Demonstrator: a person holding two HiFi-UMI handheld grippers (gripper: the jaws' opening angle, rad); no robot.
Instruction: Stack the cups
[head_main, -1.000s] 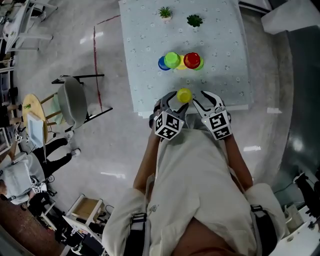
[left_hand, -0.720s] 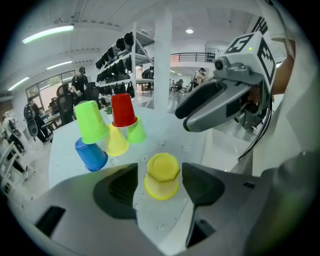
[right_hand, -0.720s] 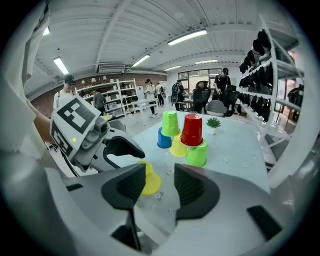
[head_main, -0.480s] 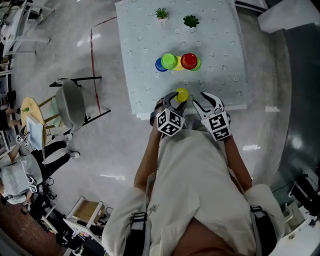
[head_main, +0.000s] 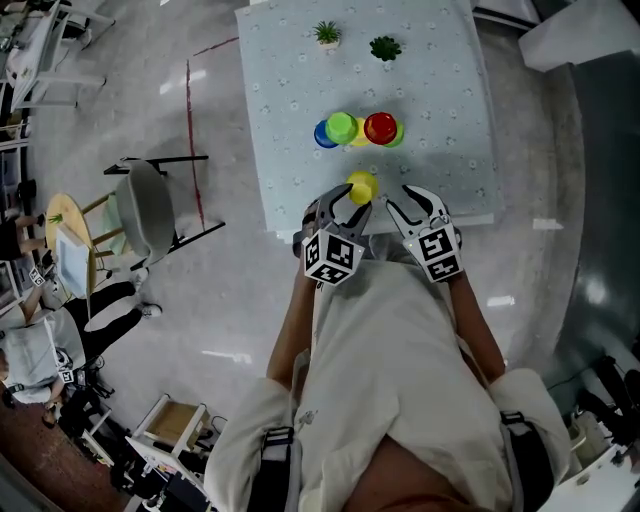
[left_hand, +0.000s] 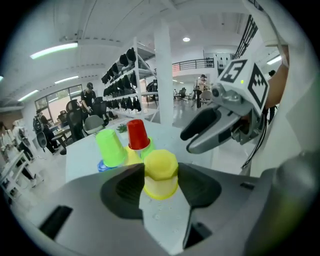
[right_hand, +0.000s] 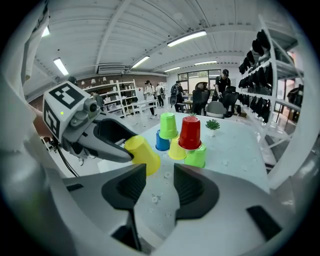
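Clamping a yellow cup (head_main: 362, 186) tilted just above the table's (head_main: 450, 110) near edge, the left gripper (head_main: 350, 198) had just been closing its jaws, and the pads pressed the cup's sides. The right gripper (head_main: 410, 203), beside it over the same edge, was released, jaws apart and empty. Bare cloth lay beyond. At the table's middle, a green cup (head_main: 342, 126) and a red cup (head_main: 381, 126) were perched on a blue cup (head_main: 322, 134), a second yellow cup (head_main: 360, 137) and a light-green cup (head_main: 399, 131). Two small plants (head_main: 327, 31) stood at the table's far edge. A grey chair (head_main: 145, 205) stood off the table's left side.
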